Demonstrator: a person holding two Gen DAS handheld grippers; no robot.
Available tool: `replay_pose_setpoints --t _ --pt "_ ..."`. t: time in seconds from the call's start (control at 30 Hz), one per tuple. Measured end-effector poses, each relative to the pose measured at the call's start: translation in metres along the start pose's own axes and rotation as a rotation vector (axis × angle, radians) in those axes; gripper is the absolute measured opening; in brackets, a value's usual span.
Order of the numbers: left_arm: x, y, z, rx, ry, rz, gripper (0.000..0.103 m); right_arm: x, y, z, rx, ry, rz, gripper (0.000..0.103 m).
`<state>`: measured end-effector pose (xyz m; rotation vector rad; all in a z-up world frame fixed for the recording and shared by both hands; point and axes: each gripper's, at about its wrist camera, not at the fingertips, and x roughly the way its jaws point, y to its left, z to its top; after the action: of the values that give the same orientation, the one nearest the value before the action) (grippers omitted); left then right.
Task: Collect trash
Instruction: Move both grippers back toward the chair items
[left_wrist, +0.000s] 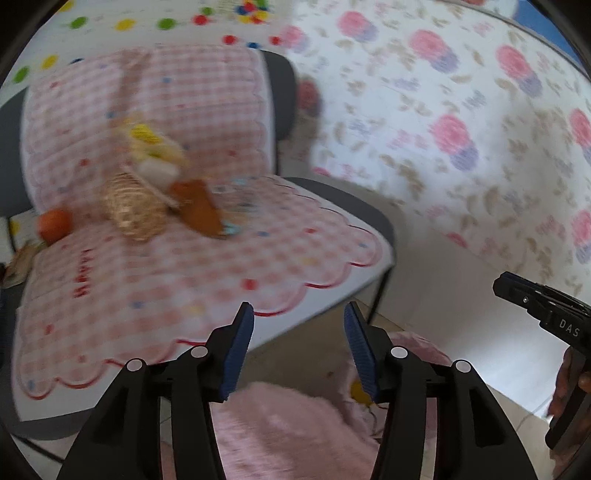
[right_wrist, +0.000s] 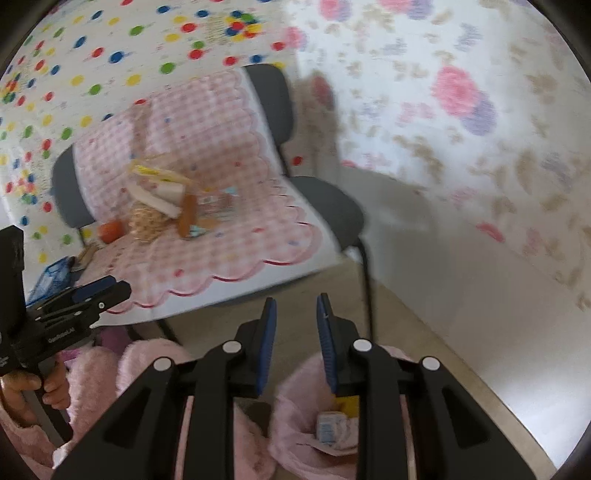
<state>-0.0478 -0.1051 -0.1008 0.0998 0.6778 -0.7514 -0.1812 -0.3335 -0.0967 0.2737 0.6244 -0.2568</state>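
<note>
A woven basket (left_wrist: 129, 210) (right_wrist: 147, 221) lies tipped on a chair draped in a pink checked cloth (left_wrist: 184, 277). Yellow and white pieces (left_wrist: 157, 171) (right_wrist: 159, 197) spill from it, with a brown wrapper (left_wrist: 201, 212) (right_wrist: 186, 218) beside them. An orange fruit (left_wrist: 54, 224) (right_wrist: 110, 230) sits to its left. My left gripper (left_wrist: 298, 306) (right_wrist: 118, 286) hovers open and empty in front of the seat edge. My right gripper (right_wrist: 296, 300) (left_wrist: 498, 284) is open a little, nothing between its pads. Below both is a pink fuzzy bag (left_wrist: 288, 424) (right_wrist: 291, 398) holding a small packet (right_wrist: 327, 428) and a yellow scrap (right_wrist: 349, 404).
The grey chair (left_wrist: 332, 192) (right_wrist: 332, 210) stands against a dotted sheet (right_wrist: 92, 55) and a floral sheet (left_wrist: 461, 129). A blue crate (right_wrist: 48, 280) sits on the floor left of the chair. Pale bare floor (right_wrist: 461, 314) stretches to the right. Both views are motion-blurred.
</note>
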Motion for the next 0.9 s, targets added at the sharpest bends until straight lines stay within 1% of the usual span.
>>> replay_pose_setpoints --t 0.03,0.2,0.27,0.3,0.33,0.47,0.53,0.6,0.8,0.87,0.9 --pt "-0.003 0.007 0.001 -0.012 -0.004 0.018 0.056 0.003 0.005 0.003 -0.009 0.004 0.013 0.022" --pt "-0.014 0.044 0.009 -0.077 -0.018 0.104 0.056 0.022 0.041 0.025 -0.101 -0.006 0.057 0.023" --pt "-0.017 0.057 0.011 -0.099 -0.025 0.131 0.060 0.032 0.053 0.035 -0.134 -0.005 0.072 0.034" --pt "-0.018 0.065 0.013 -0.114 -0.030 0.146 0.064 0.035 0.057 0.038 -0.145 -0.007 0.072 0.041" --pt "-0.019 0.071 0.015 -0.126 -0.034 0.162 0.065 0.042 0.063 0.043 -0.163 -0.009 0.071 0.044" --pt "-0.019 0.092 0.024 -0.153 -0.043 0.230 0.066 0.065 0.079 0.060 -0.199 -0.010 0.062 0.048" --pt "-0.017 0.102 0.029 -0.154 -0.046 0.273 0.070 0.077 0.086 0.068 -0.207 -0.011 0.063 0.051" --pt "-0.015 0.113 0.036 -0.164 -0.047 0.303 0.073 0.093 0.091 0.076 -0.214 -0.004 0.062 0.053" --pt "-0.003 0.142 0.053 -0.192 -0.051 0.347 0.078 0.141 0.111 0.093 -0.245 0.035 0.060 0.053" --pt "0.005 0.150 0.058 -0.200 -0.051 0.360 0.078 0.156 0.118 0.097 -0.265 0.045 0.052 0.049" --pt "0.009 0.155 0.060 -0.206 -0.049 0.364 0.078 0.163 0.120 0.099 -0.272 0.053 0.047 0.044"
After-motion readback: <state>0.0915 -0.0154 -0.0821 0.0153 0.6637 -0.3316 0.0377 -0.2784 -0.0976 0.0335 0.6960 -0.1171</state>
